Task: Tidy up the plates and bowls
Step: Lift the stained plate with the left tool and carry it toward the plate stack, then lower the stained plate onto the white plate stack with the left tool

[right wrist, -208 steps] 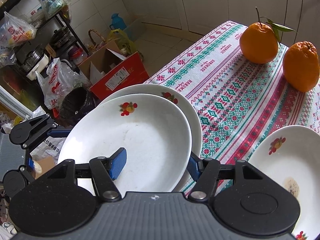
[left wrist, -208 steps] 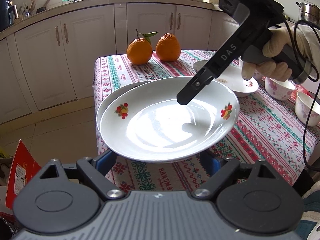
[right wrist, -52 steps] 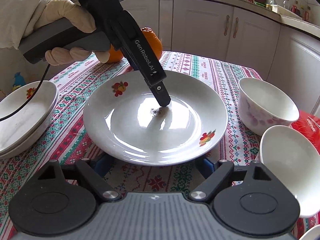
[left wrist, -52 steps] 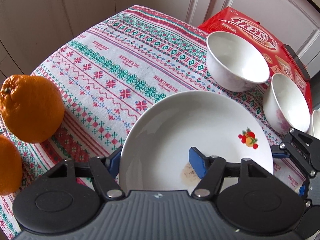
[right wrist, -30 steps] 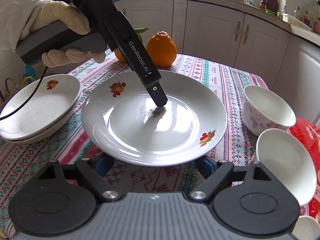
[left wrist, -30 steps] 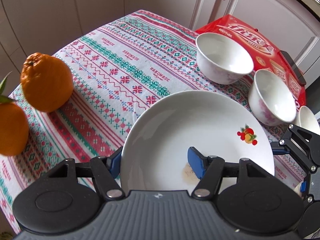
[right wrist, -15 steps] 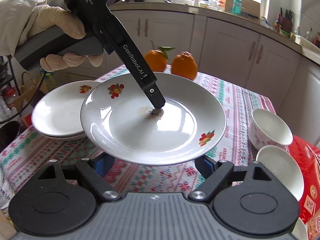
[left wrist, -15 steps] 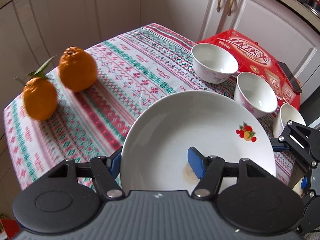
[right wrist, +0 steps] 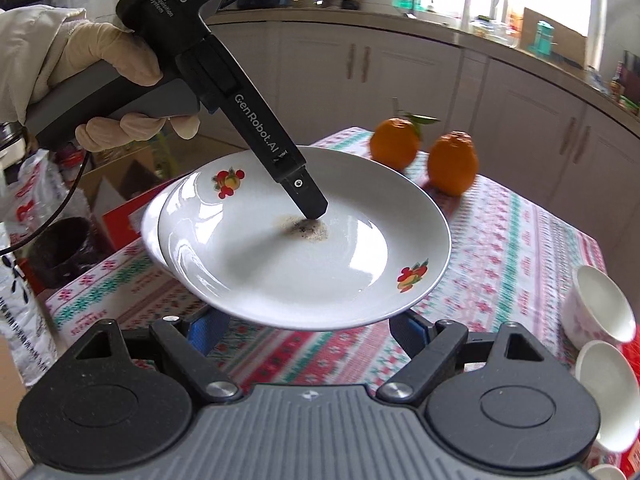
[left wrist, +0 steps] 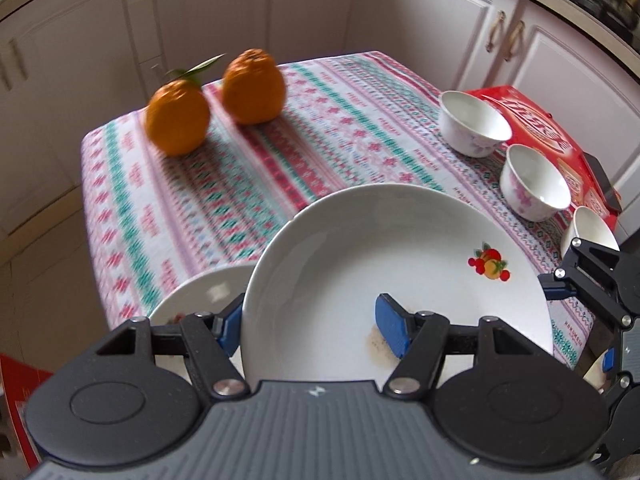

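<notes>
Above the tablecloth [left wrist: 168,200], my left gripper [left wrist: 308,320] slanted down from my gloved hand [right wrist: 116,80], clamped on the plate's [left wrist: 392,248] rim, holding it over the stacked plates [left wrist: 200,296]. To its right, my right gripper [right wrist: 308,332] hung beneath, fingers spread.

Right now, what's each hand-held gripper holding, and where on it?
The left hand-held gripper clamps the plate by its near rim, one finger inside, one outside. The right hand-held gripper is open beneath it, holding nothing.
</notes>
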